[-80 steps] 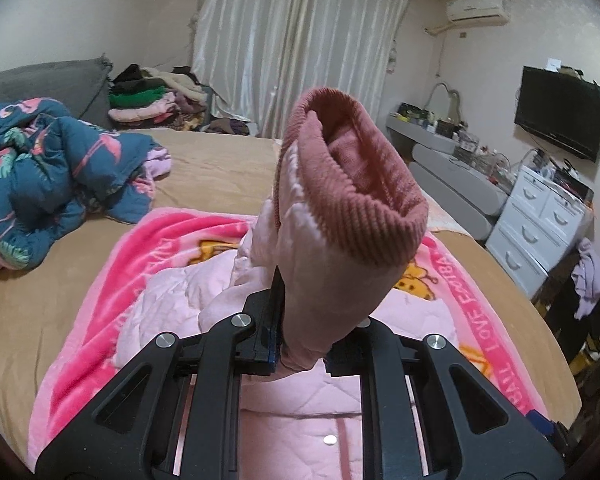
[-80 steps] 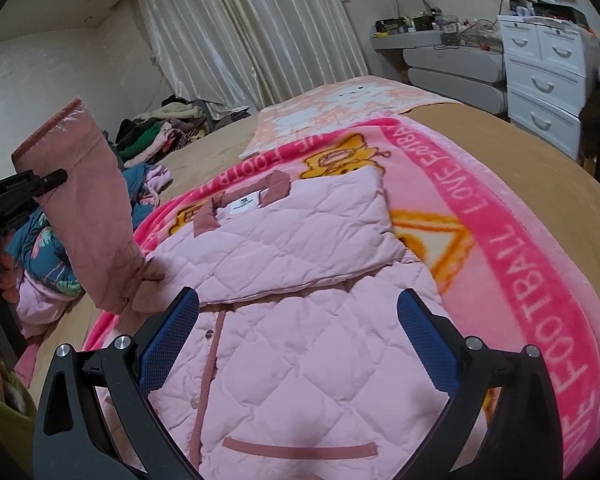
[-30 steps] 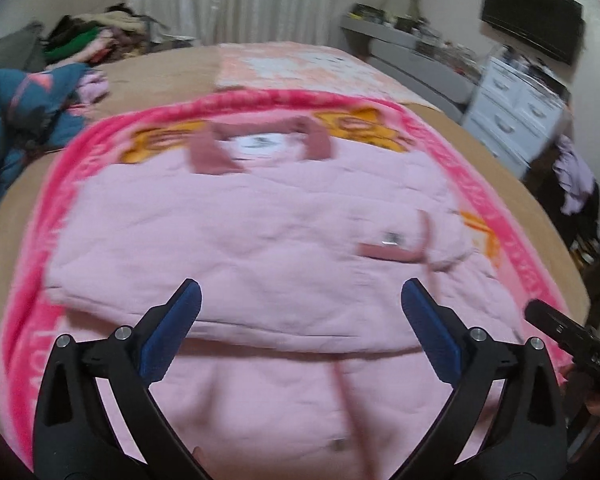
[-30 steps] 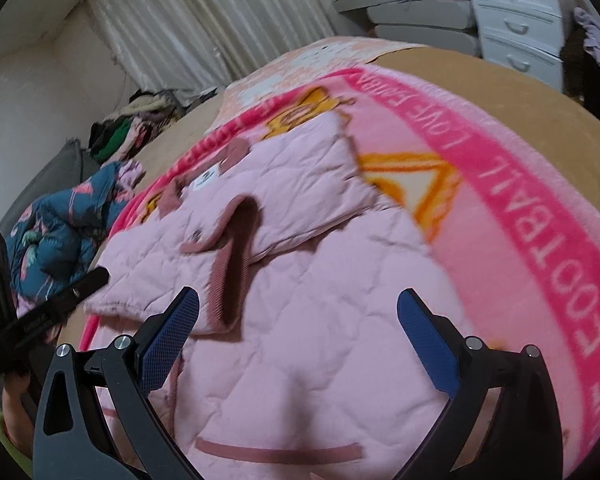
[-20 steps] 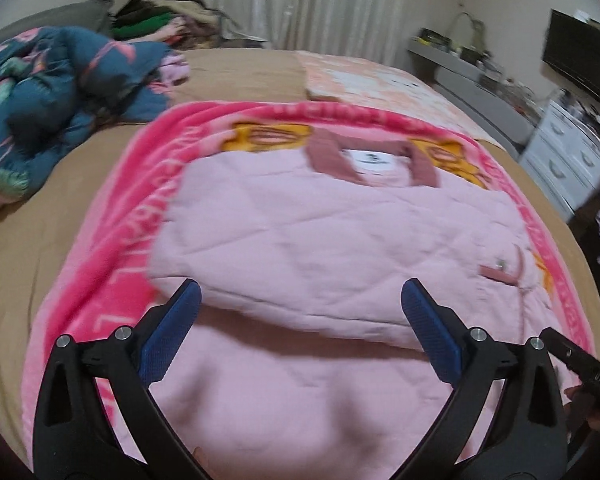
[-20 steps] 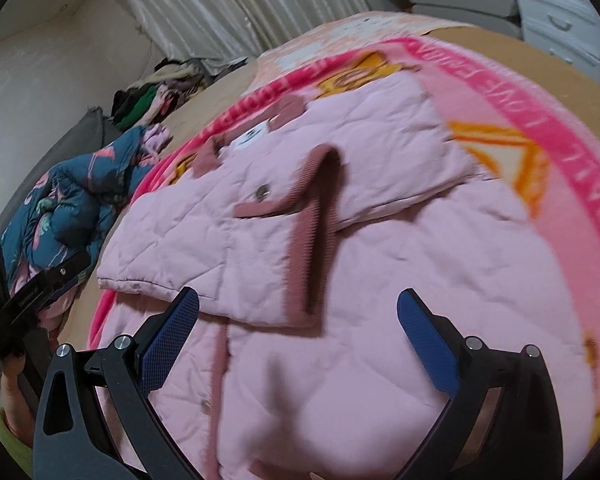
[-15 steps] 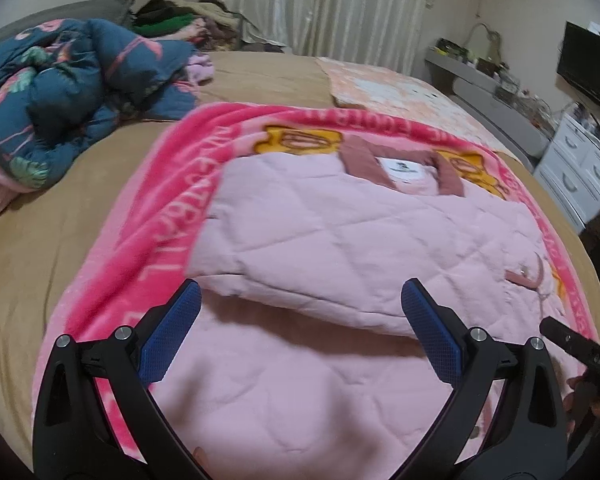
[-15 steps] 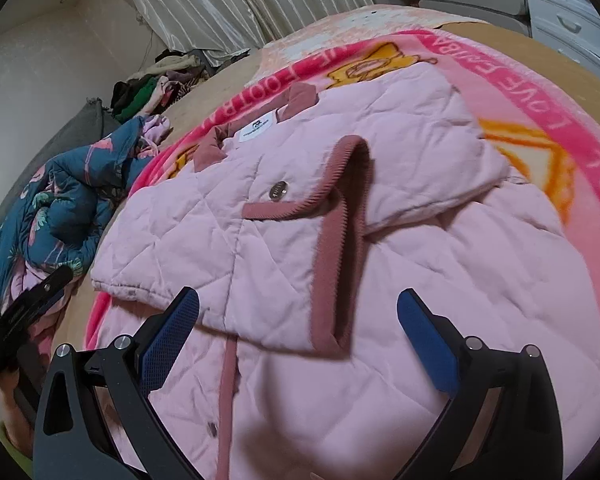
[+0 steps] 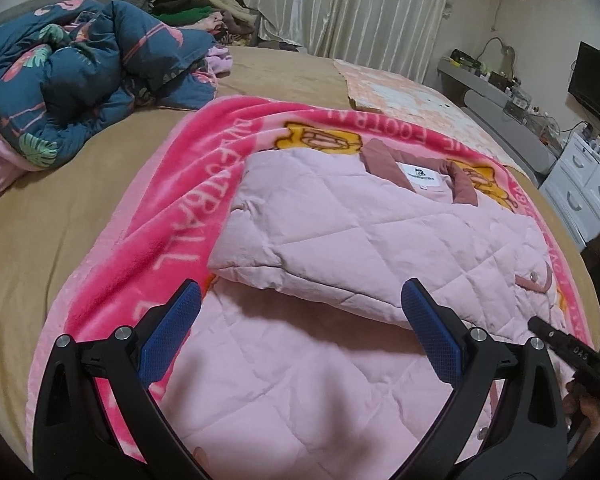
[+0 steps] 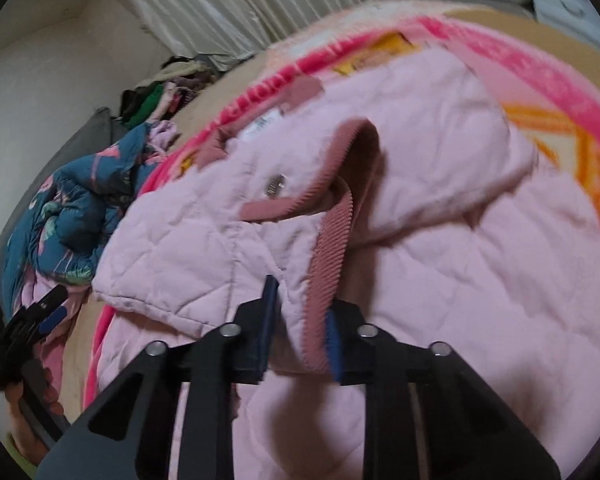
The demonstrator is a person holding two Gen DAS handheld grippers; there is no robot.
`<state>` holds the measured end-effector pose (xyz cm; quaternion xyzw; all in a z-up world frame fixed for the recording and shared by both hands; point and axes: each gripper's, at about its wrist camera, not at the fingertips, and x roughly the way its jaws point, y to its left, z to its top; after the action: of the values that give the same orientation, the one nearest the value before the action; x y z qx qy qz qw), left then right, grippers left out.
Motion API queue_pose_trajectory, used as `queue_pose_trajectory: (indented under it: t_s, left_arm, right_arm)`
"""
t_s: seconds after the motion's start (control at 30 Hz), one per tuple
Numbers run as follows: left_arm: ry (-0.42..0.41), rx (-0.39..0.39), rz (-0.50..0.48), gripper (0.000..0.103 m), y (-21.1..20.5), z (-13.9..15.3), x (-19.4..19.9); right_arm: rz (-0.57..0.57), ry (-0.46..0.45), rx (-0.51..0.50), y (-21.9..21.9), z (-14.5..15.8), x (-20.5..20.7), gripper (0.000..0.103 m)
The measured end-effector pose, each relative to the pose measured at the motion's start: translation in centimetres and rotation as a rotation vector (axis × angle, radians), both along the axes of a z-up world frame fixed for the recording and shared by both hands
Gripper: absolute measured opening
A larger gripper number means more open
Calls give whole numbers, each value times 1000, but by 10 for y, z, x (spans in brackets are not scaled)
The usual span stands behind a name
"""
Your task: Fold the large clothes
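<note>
A pink quilted jacket [image 9: 364, 248] lies on a bright pink blanket [image 9: 172, 216] on the bed, collar at the far end, both sleeves folded across its front. My left gripper [image 9: 300, 328] is open and empty, hovering over the jacket's near left part. My right gripper [image 10: 300, 324] is shut on the ribbed dusty-pink sleeve cuff [image 10: 332, 248] of the top sleeve, which also shows at the right in the left wrist view [image 9: 536, 280]. The right wrist view is blurred.
A crumpled dark blue flowered duvet [image 9: 72, 76] lies at the bed's left. A heap of clothes [image 9: 196, 4] sits by the curtains. A peach mat [image 9: 400, 92] lies beyond the blanket. White drawers [image 9: 584, 196] and a TV [image 9: 596, 80] stand at the right.
My left gripper let go of the sleeve, now laid across the jacket, and swung left. My right gripper moved in and shut on that sleeve's cuff.
</note>
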<state>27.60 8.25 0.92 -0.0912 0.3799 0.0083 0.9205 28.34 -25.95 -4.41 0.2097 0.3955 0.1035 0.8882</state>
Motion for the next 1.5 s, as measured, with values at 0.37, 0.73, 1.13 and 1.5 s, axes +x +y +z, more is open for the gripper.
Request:
queue_pose_trajectory:
  t_s: [0.37,0.73,1.13,1.5]
  left_arm:
    - [-36,11,-23,94,-13,24,15]
    - [-52,50,-47,94,-26,39,34]
    - [-14,58,14,94,-8,31,54]
    - [76,76,-55,80,-33,-11,88]
  right_arm:
    - [78,-196,-156,-9,82,23,12]
    - [62,-221,-235,-36,97,44,11]
    - [41,-165,-284,-36,75,60,12]
    - [-43,-96,-291,-52,53,58,40]
